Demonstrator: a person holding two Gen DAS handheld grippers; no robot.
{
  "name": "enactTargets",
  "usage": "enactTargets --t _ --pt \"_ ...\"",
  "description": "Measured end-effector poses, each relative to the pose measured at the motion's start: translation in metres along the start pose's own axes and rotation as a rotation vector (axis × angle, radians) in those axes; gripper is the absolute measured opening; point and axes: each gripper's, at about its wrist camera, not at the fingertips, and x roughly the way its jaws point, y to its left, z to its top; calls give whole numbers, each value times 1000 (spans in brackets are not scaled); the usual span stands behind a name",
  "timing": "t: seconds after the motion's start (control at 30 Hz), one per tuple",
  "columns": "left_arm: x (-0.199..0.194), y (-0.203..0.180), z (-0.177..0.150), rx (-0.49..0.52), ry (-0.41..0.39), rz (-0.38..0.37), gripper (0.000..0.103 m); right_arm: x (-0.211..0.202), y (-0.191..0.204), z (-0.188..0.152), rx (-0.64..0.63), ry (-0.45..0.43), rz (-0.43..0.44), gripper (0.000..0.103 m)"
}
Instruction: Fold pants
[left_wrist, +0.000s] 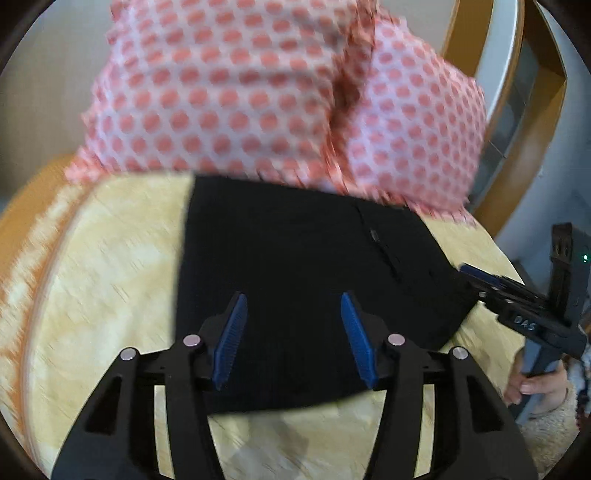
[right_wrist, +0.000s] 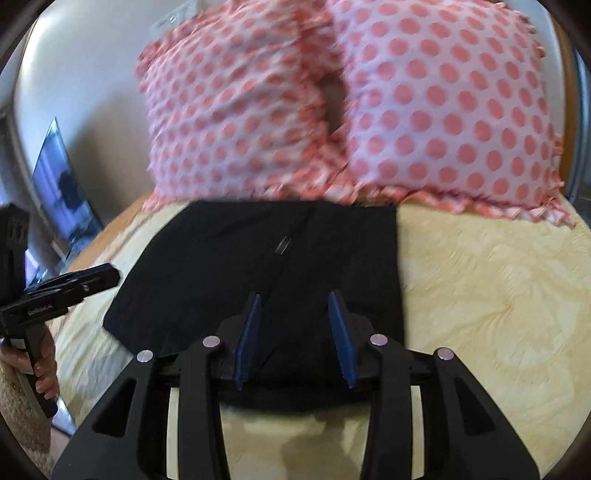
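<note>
Black pants (left_wrist: 295, 266) lie folded into a flat rectangle on a pale yellow bedspread (left_wrist: 110, 280); they also show in the right wrist view (right_wrist: 258, 266). My left gripper (left_wrist: 293, 306) is open and empty, hovering over the near edge of the pants. My right gripper (right_wrist: 295, 302) is open and empty, also over the near edge. The right gripper shows in the left wrist view (left_wrist: 476, 275) at the pants' right edge. The left gripper shows in the right wrist view (right_wrist: 107, 275) at the pants' left edge.
Two white pillows with pink dots (left_wrist: 258, 96) stand behind the pants, also seen in the right wrist view (right_wrist: 443, 110). A wooden frame (left_wrist: 535, 92) is at the far right. A dark screen (right_wrist: 62, 192) stands beside the bed on the left.
</note>
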Motion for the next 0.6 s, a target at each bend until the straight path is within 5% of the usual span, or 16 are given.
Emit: enactTargets --t 0.07,0.1,0.3,0.33,0.4,0.6 --pt "21 5 -10 -23 77 21 53 21 3 -13 -12 94 -26 45" --pt "32 8 -14 -45 117 22 52 21 4 -16 -22 69 -24 45" --pt "33 18 -13 -129 96 11 53 8 -1 -10 69 78 19 56" --pt "25 16 -16 -130 83 18 58 -3 -1 -14 88 47 35 62" --pt "6 9 -24 -96 49 65 76 -21 4 -22 85 -8 12 91" --pt "-43 -15 -69 66 -35 223 97 -52 30 -62 78 -91 -169 102"
